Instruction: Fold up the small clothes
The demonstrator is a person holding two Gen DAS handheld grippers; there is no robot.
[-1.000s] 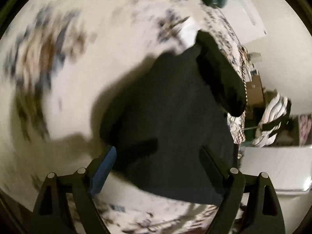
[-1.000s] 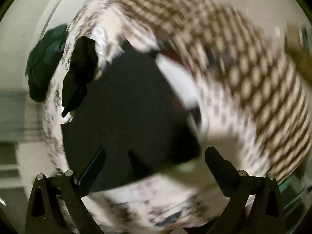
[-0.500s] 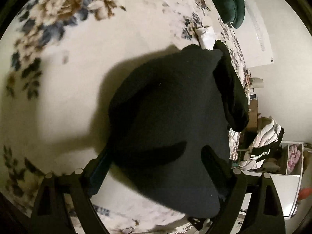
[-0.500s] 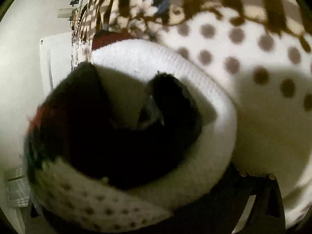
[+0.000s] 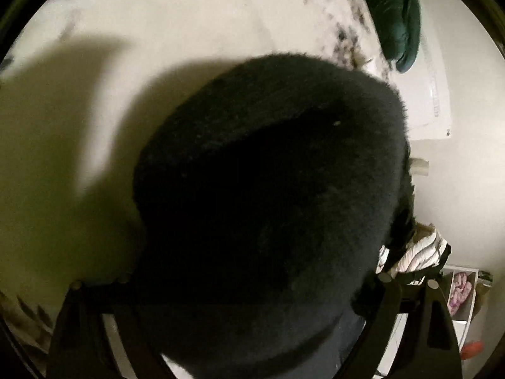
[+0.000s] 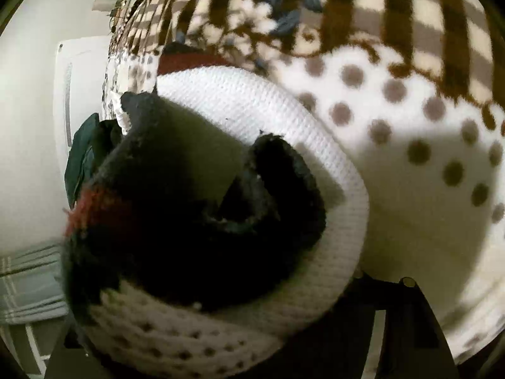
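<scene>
Left wrist view
Black garment: a fuzzy black piece of clothing (image 5: 268,195) fills the middle and lower part of the frame, pressed right up against the camera.
Left gripper: the left gripper (image 5: 252,331) is buried under the cloth; only the dark finger frames show at the lower left and lower right, so I cannot tell whether the tongs are wide, narrow or clamped on the fabric.
Surface: the garment lies over a cream floral bedspread (image 5: 189,25), which carries a broad dark shadow on its left.
Background: a dark green cushion (image 5: 397,15) sits at the top right, a striped bundle of clothes (image 5: 419,252) at the right edge, beside a white shelf (image 5: 464,293) with something pink in it.

Right wrist view
Knit garment: a white knit piece (image 6: 284,120) with a black fuzzy part (image 6: 195,221), a red patch and a dotted band lies bunched close to the lens, curled around itself.
Right gripper: the right gripper (image 6: 240,347) is almost wholly hidden by this bundle; only the dark frame shows at the lower right, and the state of the tongs cannot be told.
Surface: the bundle rests on a fleece blanket (image 6: 410,120), white with brown dots, turning to brown checks further off.
Background: a white wall panel (image 6: 75,94) stands to the left.
</scene>
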